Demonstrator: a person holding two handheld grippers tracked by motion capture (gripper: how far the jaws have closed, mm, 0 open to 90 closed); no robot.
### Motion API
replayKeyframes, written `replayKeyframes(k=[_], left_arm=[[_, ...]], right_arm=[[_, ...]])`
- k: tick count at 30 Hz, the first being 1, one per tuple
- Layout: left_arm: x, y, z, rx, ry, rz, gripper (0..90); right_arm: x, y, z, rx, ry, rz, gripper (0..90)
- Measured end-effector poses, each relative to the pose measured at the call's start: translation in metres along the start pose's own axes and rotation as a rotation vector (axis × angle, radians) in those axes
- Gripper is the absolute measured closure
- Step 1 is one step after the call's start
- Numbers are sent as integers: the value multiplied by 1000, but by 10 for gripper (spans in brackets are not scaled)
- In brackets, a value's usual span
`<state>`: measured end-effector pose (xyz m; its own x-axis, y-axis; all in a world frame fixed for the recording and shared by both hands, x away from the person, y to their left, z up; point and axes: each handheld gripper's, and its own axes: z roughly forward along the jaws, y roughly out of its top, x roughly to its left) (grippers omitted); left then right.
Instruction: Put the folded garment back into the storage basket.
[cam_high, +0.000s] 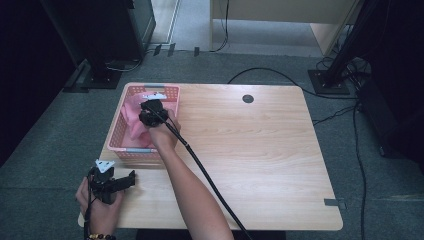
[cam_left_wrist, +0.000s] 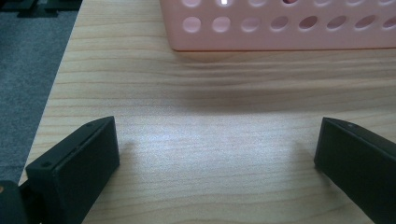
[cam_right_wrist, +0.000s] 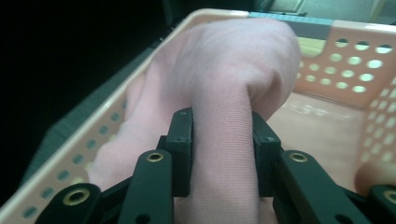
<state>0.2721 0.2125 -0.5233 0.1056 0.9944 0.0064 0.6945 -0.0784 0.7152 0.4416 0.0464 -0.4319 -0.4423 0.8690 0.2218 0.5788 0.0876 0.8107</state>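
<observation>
This looks like a lab or recording studio space: a plain wooden table (cam_high: 260, 150) stands alone on grey carpet (cam_high: 45, 145), ringed by black equipment stands (cam_high: 102, 70) bolted to floor plates. Loose black cables (cam_high: 357, 150) snake across the floor, and dark curtains close off both sides.

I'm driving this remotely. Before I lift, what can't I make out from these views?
- Floor of the pink perforated plastic basket, high view: hidden under the right tongs and hand.
- Pink soft cloth, right gripper view: its lower end is cut off by the bottom edge behind the jaws, so its full size and kind are unclear.
- Basket top, left gripper view: cut off by the upper edge.
- Left tongs: jaw bases cut off; only light wooden table between them.
</observation>
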Motion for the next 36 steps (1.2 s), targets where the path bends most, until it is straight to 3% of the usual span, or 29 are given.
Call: replayKeyframes(k=[6, 9, 12, 17, 20, 30, 36], left_arm=[[0, 0, 0, -2, 0, -2, 0], [0, 0, 0, -1, 0, -2, 0], [0, 0, 0, 0, 0, -2, 0], [0, 0, 0, 0, 1, -2, 0], [0, 0, 0, 0, 1, -2, 0], [0, 1, 1, 1, 0, -3, 0], [0, 1, 1, 0, 1, -5, 0]], right_arm=[[-7, -3, -5, 73, -70, -69, 487], [-13, -6, -7, 100, -51, -85, 384], [-19, -10, -11, 96, -46, -101, 314], [-29, -16, -21, 27, 19, -61, 205], [-31, -20, -25, 24, 3, -78, 124], [-57, -25, -48, -28, -3, -64, 43], [-77, -34, -56, -20, -28, -35, 3]])
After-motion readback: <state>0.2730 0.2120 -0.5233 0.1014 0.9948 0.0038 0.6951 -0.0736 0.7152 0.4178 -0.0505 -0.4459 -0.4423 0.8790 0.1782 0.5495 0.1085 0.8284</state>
